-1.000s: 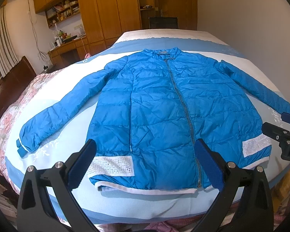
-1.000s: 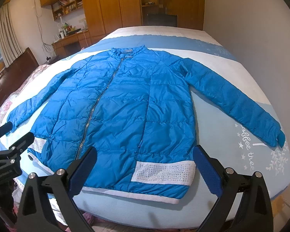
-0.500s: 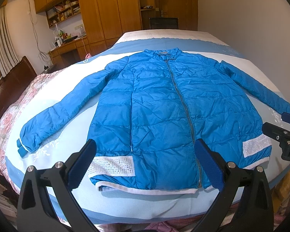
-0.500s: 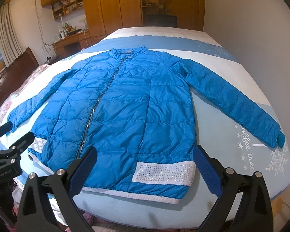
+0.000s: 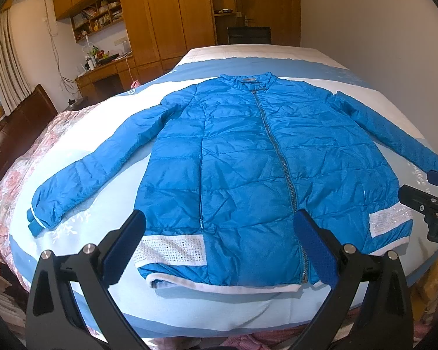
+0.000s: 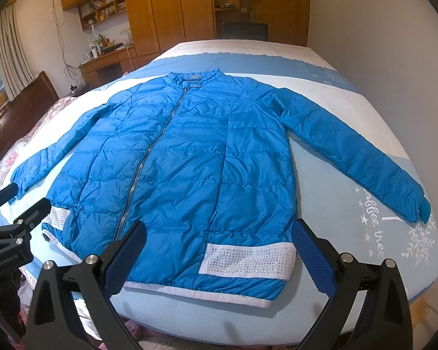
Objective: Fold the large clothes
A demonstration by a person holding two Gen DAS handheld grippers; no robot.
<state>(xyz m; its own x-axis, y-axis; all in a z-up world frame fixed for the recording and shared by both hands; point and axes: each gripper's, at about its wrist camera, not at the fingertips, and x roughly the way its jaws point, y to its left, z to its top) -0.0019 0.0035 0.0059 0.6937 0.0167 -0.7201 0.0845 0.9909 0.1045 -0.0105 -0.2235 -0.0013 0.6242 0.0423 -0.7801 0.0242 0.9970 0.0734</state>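
A blue quilted jacket [image 5: 248, 169] lies flat on the bed [image 5: 277, 61], front side up, zipped closed, collar toward the far end and hem toward the near edge. Both sleeves are spread outward and angled toward the near edge. White studded panels sit just above the white hem band on each side.

The left gripper [image 5: 219, 248] hovers near the hem, jaws wide apart, holding nothing; its blue pads [image 5: 124, 242] frame the lower front of the jacket without touching it. The right gripper [image 6: 219, 250] is positioned the same way near the hem on the other side, jaws also spread and empty.

Wooden wardrobes [image 5: 166, 14] stand beyond the bed, with a cluttered desk [image 5: 105, 67] to the left of them.
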